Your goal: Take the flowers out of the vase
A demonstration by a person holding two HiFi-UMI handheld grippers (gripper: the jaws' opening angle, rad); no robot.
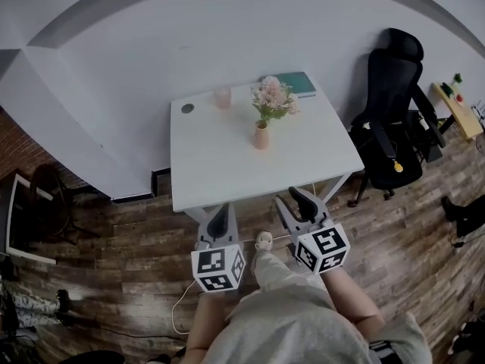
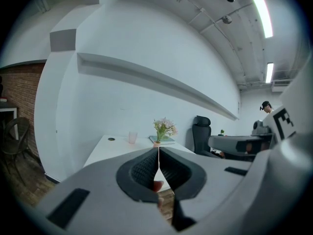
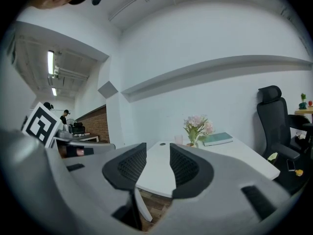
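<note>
While the left gripper (image 2: 158, 156) is holding its jaws pressed together on nothing, the right gripper (image 3: 157, 161) is showing its jaws parted and empty. Both are hovering just short of the near edge of the white table (image 1: 220, 165). Well beyond them, the pink flowers (image 1: 273, 99) are standing upright in the small vase (image 1: 261, 137), with a cup (image 1: 222, 97) and a teal book (image 1: 297, 83) sitting near the far edge.
</note>
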